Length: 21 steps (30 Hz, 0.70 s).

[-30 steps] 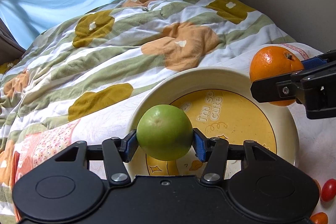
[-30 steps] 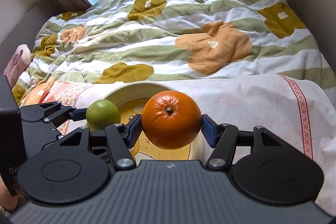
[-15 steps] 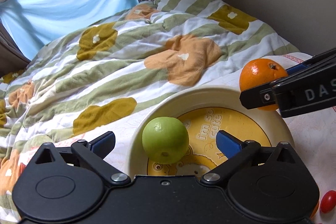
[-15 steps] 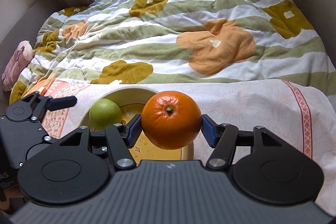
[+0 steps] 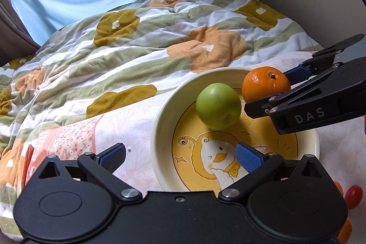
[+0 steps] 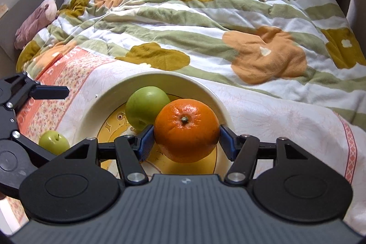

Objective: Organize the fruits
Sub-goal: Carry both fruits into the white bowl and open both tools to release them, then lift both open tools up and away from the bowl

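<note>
"DAS" is printed on the right hand-held gripper (image 5: 278, 88), which is clamped on the orange (image 6: 186, 129) above the plate (image 5: 164, 111). Left hand-held gripper (image 5: 180, 156) gapes wide, empty. Green apple (image 5: 218, 105) sits at plate's 12 o'clock. Right view only: small green apple (image 6: 53, 142) off-plate, 9 o'clock. Left view only: probably cherry tomatoes (image 5: 353, 196).

We grip the orange (image 6: 186, 129) in our right gripper (image 6: 185, 141) over the plate (image 6: 105, 102), touching the green apple (image 6: 146, 108).
</note>
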Each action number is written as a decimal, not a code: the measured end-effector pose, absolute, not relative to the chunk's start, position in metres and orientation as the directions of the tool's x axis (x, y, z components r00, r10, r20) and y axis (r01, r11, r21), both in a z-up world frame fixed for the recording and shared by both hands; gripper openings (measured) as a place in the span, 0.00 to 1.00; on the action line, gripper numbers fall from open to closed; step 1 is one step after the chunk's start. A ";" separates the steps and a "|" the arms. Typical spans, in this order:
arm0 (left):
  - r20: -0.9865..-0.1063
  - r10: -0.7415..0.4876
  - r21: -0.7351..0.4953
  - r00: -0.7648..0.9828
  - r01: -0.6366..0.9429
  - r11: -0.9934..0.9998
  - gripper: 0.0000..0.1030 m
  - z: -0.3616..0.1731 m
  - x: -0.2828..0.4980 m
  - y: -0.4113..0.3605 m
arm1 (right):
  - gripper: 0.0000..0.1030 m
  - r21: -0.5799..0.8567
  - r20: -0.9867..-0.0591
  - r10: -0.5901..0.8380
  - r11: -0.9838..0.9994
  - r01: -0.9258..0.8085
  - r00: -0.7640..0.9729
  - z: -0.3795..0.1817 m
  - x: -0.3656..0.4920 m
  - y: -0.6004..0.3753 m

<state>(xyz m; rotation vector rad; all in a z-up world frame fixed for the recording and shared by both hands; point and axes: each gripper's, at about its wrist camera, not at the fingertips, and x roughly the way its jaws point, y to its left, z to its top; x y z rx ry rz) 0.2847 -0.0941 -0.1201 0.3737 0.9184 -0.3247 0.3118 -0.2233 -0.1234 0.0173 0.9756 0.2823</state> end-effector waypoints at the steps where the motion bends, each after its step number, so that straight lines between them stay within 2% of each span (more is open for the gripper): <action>1: -0.816 -0.110 0.171 0.568 0.419 0.892 1.00 -0.119 0.283 -0.092 | 0.73 0.112 -0.816 0.231 0.963 -0.246 0.530 -0.125 0.312 -0.220; 5: -0.817 -0.096 0.161 0.569 0.384 0.909 1.00 -0.118 0.278 -0.085 | 0.73 0.113 -0.820 0.257 0.949 -0.295 0.511 -0.133 0.316 -0.218; 9: -0.819 -0.077 0.165 0.569 0.361 0.918 1.00 -0.119 0.275 -0.081 | 0.74 0.052 -0.814 0.232 0.942 -0.332 0.532 -0.136 0.315 -0.210; 11: -0.818 -0.072 0.164 0.570 0.352 0.922 1.00 -0.118 0.274 -0.079 | 0.83 0.021 -0.784 0.217 0.946 -0.324 0.582 -0.130 0.311 -0.209; 12: -0.819 -0.071 0.162 0.570 0.347 0.924 1.00 -0.117 0.273 -0.077 | 0.94 0.008 -0.774 0.205 0.949 -0.315 0.599 -0.126 0.311 -0.210; 13: -0.818 -0.070 0.160 0.570 0.343 0.926 1.00 -0.117 0.272 -0.076 | 1.00 0.008 -0.769 0.205 0.950 -0.311 0.606 -0.124 0.311 -0.211; 21: -0.808 -0.066 0.163 0.586 0.330 0.930 1.00 -0.110 0.265 -0.071 | 1.00 0.049 -0.757 0.210 0.963 -0.266 0.618 -0.120 0.306 -0.221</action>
